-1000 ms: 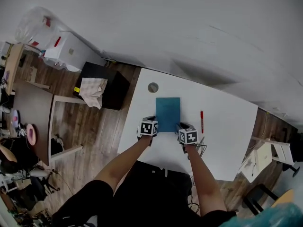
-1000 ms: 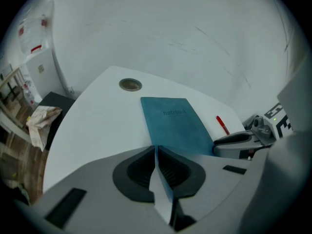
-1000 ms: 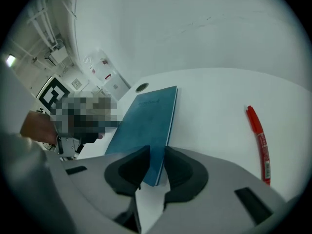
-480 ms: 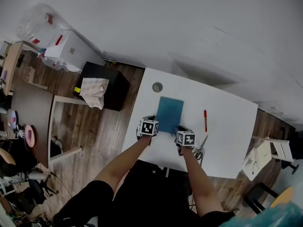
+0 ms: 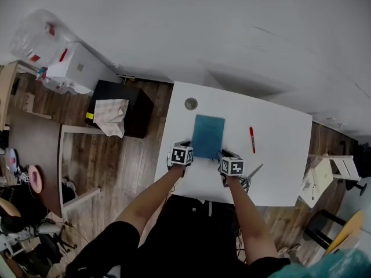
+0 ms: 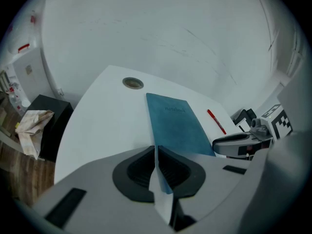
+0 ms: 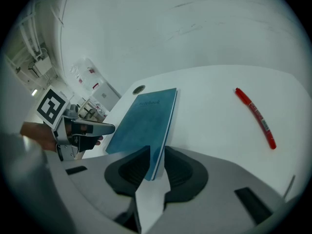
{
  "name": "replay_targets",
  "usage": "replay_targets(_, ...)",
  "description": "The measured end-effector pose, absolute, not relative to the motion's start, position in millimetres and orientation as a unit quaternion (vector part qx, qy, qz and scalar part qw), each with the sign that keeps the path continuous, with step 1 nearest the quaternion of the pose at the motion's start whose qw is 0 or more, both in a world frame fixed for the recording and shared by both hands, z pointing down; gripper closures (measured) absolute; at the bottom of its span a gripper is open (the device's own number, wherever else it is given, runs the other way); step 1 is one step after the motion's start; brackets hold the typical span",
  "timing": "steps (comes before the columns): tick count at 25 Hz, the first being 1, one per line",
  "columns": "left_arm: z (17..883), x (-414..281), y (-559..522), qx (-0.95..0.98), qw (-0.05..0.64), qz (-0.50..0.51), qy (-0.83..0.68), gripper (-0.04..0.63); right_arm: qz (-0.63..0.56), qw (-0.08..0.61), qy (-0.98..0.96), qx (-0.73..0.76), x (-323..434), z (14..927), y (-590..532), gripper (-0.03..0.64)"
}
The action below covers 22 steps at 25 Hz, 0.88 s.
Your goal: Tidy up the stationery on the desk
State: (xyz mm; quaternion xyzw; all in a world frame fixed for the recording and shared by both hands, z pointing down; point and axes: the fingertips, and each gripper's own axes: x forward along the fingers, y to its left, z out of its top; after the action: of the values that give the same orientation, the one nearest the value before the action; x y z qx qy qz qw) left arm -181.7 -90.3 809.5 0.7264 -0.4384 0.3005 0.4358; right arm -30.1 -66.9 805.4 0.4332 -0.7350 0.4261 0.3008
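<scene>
A teal notebook (image 5: 208, 135) lies lengthwise on the white desk (image 5: 278, 172), its near edge toward me. My left gripper (image 5: 181, 154) is shut on its near left corner (image 6: 156, 152). My right gripper (image 5: 231, 164) is shut on its near right corner (image 7: 155, 160). In the left gripper view the notebook (image 6: 178, 126) stretches away from the jaws. In the right gripper view the notebook (image 7: 144, 121) looks tilted on its edge. I cannot tell if it is off the desk. A red pen (image 5: 252, 139) lies right of the notebook, apart from it, with the same pen (image 7: 256, 117) in the right gripper view.
A round cable grommet (image 5: 191, 103) sits in the desk beyond the notebook's far left corner. A thin metallic item (image 5: 253, 172) lies by the front edge, right of my right gripper. A black cabinet (image 5: 119, 106) with cloth on it stands left of the desk.
Both grippers keep their hold on the notebook's near corners. The notebook has turned slightly clockwise on the desk, and the head view has shifted a little.
</scene>
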Motion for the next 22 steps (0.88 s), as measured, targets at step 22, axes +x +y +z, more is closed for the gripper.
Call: replay_targets(22,787.3,-88.4,-3.7,0.721,0.440,0.257,-0.469,0.566,0.349,0.335,-0.718,0.501,151.4,789.6,-112.1,0.514)
